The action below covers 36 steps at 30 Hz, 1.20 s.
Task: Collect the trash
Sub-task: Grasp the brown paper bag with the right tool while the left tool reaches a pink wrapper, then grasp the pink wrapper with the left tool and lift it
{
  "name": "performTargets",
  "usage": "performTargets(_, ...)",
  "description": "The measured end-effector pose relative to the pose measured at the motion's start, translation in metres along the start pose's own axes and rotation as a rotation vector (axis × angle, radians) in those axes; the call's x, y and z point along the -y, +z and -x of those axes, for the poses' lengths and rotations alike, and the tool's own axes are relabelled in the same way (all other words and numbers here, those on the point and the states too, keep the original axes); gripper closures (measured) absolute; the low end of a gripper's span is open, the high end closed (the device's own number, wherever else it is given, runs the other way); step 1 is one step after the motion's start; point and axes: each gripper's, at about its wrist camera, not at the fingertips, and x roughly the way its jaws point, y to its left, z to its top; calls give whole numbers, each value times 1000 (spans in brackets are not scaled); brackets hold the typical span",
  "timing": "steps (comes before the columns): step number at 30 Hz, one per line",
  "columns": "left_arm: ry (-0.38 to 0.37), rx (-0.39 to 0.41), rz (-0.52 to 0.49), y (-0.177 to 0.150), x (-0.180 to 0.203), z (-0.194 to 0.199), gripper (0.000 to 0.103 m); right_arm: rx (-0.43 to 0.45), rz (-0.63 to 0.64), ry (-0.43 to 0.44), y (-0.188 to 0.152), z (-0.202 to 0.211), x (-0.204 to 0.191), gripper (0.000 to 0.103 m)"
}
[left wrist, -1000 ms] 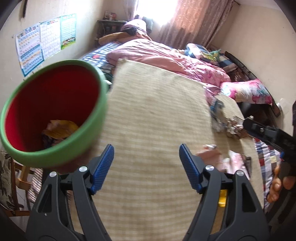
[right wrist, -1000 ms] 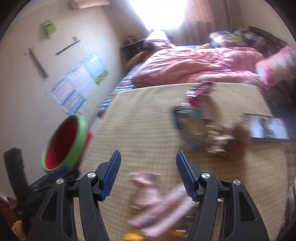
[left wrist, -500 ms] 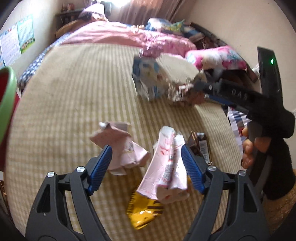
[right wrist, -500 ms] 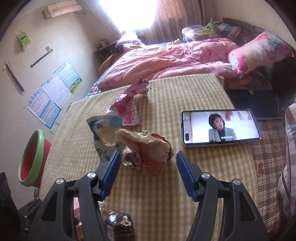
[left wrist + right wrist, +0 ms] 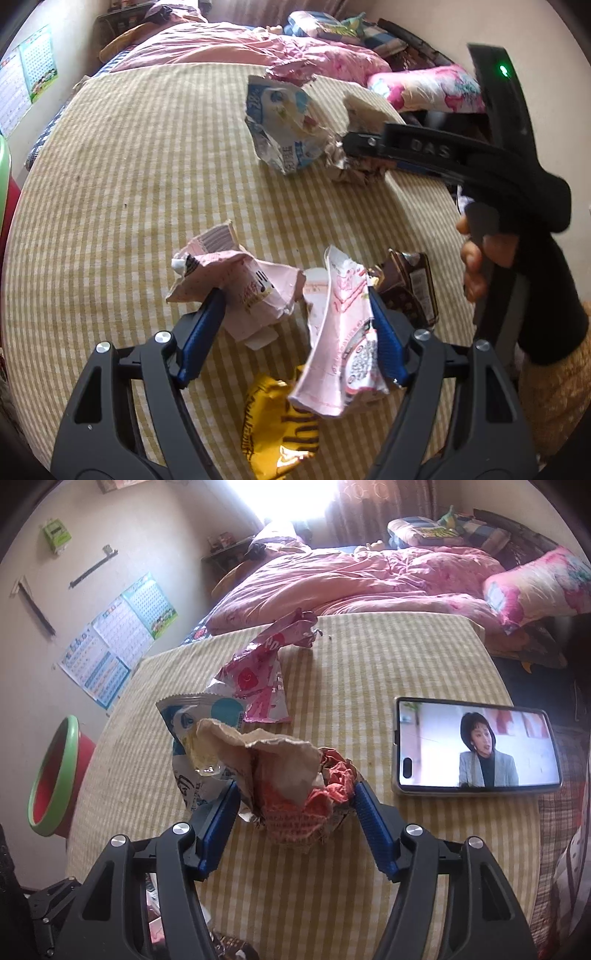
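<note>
Left tongs (image 5: 295,302): jaws apart, straddling two pink wrappers, a crumpled pink pouch (image 5: 240,284) at the left pad and a long pink wrapper (image 5: 340,332) against the right pad; neither is squeezed. Yellow wrapper (image 5: 273,424) lies below them, brown packet (image 5: 410,288) just beside on the right.

Right tongs (image 5: 295,805): jaws have just been opening, now at mid width, flanking a crumpled red-and-tan bag (image 5: 295,775); grip not confirmed. Blue-white pouch (image 5: 199,734) touches the bag's left side; pink foil wrapper (image 5: 262,672) sits behind.

Counter (image 5: 369,657): checked cloth, far half mostly bare. Phone (image 5: 476,746) lies near the right edge. Red bin w/ green rim (image 5: 55,771) stands off the left edge.
</note>
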Motion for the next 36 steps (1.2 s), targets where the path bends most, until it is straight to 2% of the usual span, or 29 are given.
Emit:
performTargets(3, -8, -11, 8, -1, -5, -1, 31, -3, 19, -5, -2, 0, -1, 40)
performTargets(5, -11, -1, 23, -4, -7, 4, 43, 3, 32, -8, -3, 2, -3, 47)
performTargets(8, -14, 28, 36, -4, -10, 15, 55, 25, 39, -5, -5, 11, -6, 57)
performTargets(9, -10, 40, 35, -3, -10, 19, 57, 33, 37, 1, -4, 14, -7, 59)
performTargets(11, -14, 82, 42, -2, -13, 32, 68, 62, 40, 20, -3, 26, -13, 61)
performTargets(14, -15, 155, 57, -1, -19, 53, 70, 112, 72, 48, -1, 47, -28, 61)
performTargets(20, 40, 211, 149, -7, -51, 70, 70, 147, 154, 131, 2, 69, -67, 61)
performTargets(24, 84, 199, 210, -16, -75, 72, 69, 118, 194, 176, -2, 64, -89, 61)
performTargets(28, 107, 160, 262, -26, -93, 65, 57, 50, 246, 204, -12, 43, -111, 61)
performTargets(31, 119, 150, 274, -35, -99, 68, 48, -9, 278, 193, -25, 23, -120, 60)
performTargets(33, 130, 154, 265, -34, -98, 70, 43, -51, 289, 181, -32, 11, -122, 57)
performTargets(36, 137, 153, 248, -33, -98, 70, 42, -89, 293, 164, -39, 1, -122, 46)
